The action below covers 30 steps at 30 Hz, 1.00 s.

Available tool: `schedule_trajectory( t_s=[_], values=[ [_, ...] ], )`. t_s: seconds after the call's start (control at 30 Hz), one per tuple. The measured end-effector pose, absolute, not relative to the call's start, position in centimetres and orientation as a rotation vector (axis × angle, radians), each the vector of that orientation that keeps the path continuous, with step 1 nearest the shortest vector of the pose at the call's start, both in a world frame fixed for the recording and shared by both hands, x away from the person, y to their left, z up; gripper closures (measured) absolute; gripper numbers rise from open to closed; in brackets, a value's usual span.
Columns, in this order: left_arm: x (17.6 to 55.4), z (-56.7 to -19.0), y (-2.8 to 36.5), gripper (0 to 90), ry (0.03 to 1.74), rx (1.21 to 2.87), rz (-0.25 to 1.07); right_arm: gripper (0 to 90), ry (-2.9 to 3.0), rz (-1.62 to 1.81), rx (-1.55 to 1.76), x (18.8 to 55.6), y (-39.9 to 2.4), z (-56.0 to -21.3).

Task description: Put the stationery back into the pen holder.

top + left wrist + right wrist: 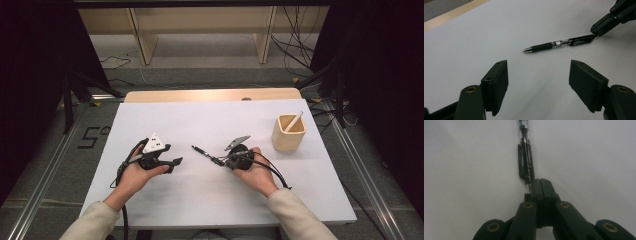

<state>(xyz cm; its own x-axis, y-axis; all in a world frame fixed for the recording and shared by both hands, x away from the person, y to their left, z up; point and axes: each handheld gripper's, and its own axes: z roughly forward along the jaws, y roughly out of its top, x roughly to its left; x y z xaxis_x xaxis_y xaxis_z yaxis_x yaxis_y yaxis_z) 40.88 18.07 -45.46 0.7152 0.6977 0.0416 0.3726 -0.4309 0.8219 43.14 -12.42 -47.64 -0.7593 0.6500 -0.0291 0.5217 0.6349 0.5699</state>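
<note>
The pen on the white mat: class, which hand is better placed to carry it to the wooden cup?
Right, probably. The right claw is shut at the pen's clip end and sits nearer the wooden cup; the left claw is open, apart from the pen.

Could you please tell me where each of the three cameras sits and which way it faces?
High view: above the person's side, facing forward and down on the table; forearms, left gripper, right gripper.
Left gripper view: on the left gripper, between open jaws toward the pen.
Right gripper view: on the right gripper, along closed jaws touching the pen's end.
Shared: the pen.
</note>
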Motion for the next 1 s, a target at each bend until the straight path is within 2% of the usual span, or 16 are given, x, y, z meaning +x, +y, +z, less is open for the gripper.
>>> schedule_trajectory(
  t_s=[0.3, 0.67, 1.0],
  values=[
    [40.8, -45.5, 18.0, 32.1, 0.811, 2.064, 0.481, 90.0, 2.636, 0.804, 0.961, 42.9, -12.2, -47.6],
    [40.9, -45.5, 17.8, 32.2, 0.804, 2.07, 0.479, 69.4, 2.64, 0.816, 0.966, 44.3, -11.0, -45.8],
    [40.9, -45.5, 17.8, 32.1, 0.805, 2.069, 0.478, 65.4, 2.711, 0.671, 0.861, 45.5, -7.5, -45.5]
  ],
)
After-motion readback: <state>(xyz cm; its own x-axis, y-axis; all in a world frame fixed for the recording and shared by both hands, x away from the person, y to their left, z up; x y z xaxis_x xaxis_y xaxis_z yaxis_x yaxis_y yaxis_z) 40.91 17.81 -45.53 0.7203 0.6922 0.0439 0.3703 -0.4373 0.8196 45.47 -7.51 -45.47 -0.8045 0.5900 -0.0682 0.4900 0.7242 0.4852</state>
